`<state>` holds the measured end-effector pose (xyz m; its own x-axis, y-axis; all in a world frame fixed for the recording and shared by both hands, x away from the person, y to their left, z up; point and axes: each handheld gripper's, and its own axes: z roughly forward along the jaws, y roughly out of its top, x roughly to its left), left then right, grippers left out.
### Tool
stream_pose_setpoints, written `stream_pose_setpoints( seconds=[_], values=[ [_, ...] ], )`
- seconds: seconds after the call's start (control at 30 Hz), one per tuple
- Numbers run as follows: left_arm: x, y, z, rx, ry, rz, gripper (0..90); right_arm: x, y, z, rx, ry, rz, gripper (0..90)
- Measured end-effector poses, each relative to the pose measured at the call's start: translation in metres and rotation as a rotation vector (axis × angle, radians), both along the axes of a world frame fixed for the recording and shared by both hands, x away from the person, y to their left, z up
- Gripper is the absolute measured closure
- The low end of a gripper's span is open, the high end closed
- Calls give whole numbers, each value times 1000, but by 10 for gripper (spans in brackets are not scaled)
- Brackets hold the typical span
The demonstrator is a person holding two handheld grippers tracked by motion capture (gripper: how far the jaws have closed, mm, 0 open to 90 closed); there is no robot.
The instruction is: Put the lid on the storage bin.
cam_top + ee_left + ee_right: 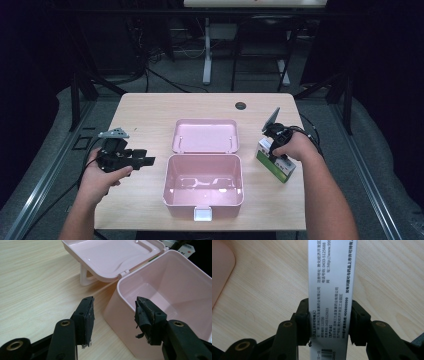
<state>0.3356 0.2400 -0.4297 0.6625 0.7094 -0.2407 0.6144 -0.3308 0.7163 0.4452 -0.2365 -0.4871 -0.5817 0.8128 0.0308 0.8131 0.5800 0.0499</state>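
Note:
A pink plastic case [202, 204] stands open mid-table, its lid [205, 135] laid back behind it and its inside bare. To its right a white and green carton [278, 169] stands on the wood. My right gripper [273, 152] comes down on the carton from above. In the right gripper view the jaws [329, 322] sit shut against both narrow sides of the printed carton [329, 270]. My left gripper [146, 161] hovers open just left of the case. In its own view the jaws [113, 312] frame the near corner of the case [140, 290] without touching it.
The case has a white latch [202, 214] on its front wall, near the table's front edge. A dark round grommet [240, 105] sits at the back of the wooden table [145, 115]. Dark frames and cables lie on the floor around it.

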Motion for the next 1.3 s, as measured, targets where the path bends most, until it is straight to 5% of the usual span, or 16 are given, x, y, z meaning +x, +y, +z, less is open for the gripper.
stream_pose_setpoints(
  seconds=[0.7, 1.3],
  values=[
    [2, -1, -3, 8, 9, 2, 496, -2, -4, 2, 6, -11, -22, 615],
    [1, -1, -1, 5, 2, 1, 496, -8, 0, 25, -8, -32, 4, 615]
  ],
)
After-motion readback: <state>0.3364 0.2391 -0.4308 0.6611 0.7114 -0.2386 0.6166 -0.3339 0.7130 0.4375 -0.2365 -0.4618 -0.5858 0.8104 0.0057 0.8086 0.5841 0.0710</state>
